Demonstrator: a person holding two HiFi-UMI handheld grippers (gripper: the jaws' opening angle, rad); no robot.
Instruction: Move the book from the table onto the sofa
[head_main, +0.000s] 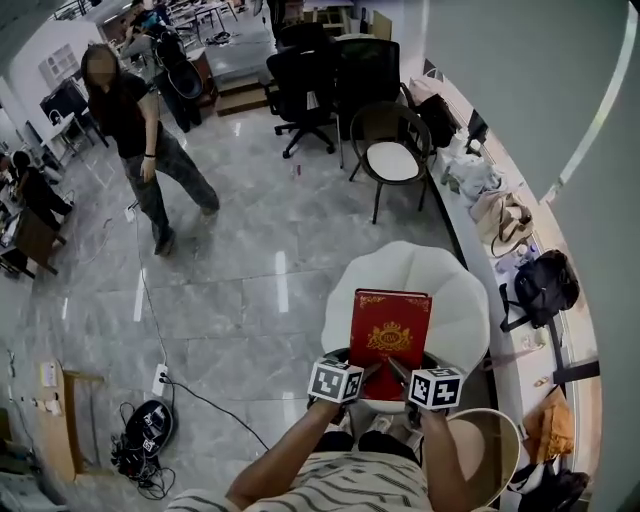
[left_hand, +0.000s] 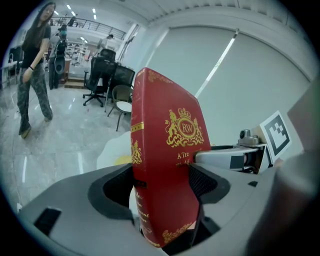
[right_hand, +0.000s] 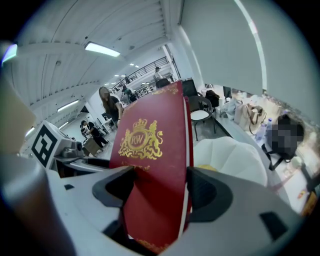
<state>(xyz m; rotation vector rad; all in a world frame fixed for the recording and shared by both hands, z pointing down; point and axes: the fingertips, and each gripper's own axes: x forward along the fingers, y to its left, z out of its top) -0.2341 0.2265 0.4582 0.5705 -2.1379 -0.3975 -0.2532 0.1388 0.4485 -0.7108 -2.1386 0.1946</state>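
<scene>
A red book (head_main: 390, 330) with a gold crest hangs above a white shell-shaped sofa chair (head_main: 450, 290), held by both grippers at its near end. My left gripper (head_main: 352, 378) is shut on the book (left_hand: 165, 165) near its spine corner. My right gripper (head_main: 410, 380) is shut on the book (right_hand: 155, 165) at the opposite corner. The book stands between each pair of dark jaws in both gripper views. Part of the white sofa chair (right_hand: 235, 155) shows past the book.
A person (head_main: 140, 130) walks across the marble floor at the left. Black office chairs (head_main: 320, 80) and a round-seat chair (head_main: 392, 158) stand farther off. A long counter (head_main: 510, 230) with bags runs along the right wall. Cables and a power strip (head_main: 160, 378) lie on the floor.
</scene>
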